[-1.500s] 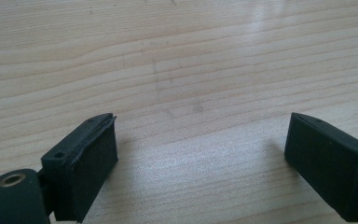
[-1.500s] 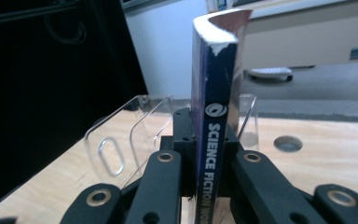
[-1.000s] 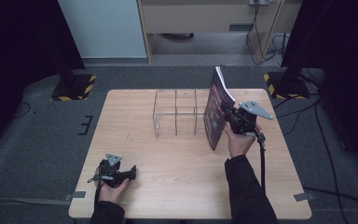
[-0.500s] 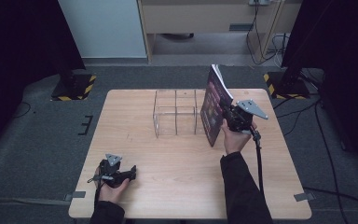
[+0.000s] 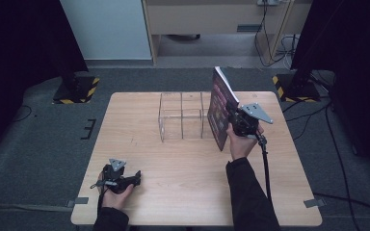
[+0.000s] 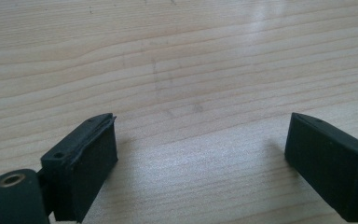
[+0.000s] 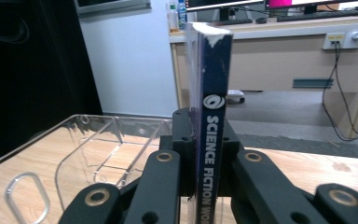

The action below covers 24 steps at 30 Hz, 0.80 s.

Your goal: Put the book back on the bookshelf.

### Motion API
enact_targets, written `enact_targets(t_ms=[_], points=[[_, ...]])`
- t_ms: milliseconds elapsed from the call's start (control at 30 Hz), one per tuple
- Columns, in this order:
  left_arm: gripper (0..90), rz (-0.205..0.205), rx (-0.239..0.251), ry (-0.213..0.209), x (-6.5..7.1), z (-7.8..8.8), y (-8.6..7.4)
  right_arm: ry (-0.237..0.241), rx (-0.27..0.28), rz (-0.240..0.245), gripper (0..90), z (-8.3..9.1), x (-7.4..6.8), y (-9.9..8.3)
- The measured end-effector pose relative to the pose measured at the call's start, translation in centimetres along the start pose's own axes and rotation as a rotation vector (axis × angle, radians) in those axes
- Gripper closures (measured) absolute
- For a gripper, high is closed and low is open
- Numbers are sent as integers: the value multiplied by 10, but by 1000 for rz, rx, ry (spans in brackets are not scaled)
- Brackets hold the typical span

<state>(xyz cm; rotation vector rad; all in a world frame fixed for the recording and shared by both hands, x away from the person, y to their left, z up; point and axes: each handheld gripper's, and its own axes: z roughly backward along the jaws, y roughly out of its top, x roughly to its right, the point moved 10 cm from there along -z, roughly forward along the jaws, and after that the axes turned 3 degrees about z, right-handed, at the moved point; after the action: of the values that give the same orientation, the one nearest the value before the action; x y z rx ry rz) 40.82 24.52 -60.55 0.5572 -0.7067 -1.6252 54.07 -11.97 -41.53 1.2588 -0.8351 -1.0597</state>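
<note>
Your right gripper (image 5: pixel 235 121) is clamped on the book (image 5: pixel 218 115), spine between the jaws, holding it upright just beside the right end of the clear plastic organizer (image 5: pixel 182 122) at the far middle of the table (image 5: pixel 173 163). Your left gripper (image 5: pixel 127 180) rests on the near left of the table, jaws wide apart with bare wood between them.
</note>
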Motion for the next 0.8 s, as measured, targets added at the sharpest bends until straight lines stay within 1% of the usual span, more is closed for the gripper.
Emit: enact_targets(t_ms=[67,267,600,800], points=[[83,-1,0,1,0,0,0,2,-5,-9,831,0,2,0],[83,0,0,0,0,0,0,0,-12,-4,831,1,2,-1],[83,0,0,0,0,0,0,-32,-20,-29,830,2,5,-2],[83,0,0,0,0,0,0,-19,-14,-38,772,4,5,-2]])
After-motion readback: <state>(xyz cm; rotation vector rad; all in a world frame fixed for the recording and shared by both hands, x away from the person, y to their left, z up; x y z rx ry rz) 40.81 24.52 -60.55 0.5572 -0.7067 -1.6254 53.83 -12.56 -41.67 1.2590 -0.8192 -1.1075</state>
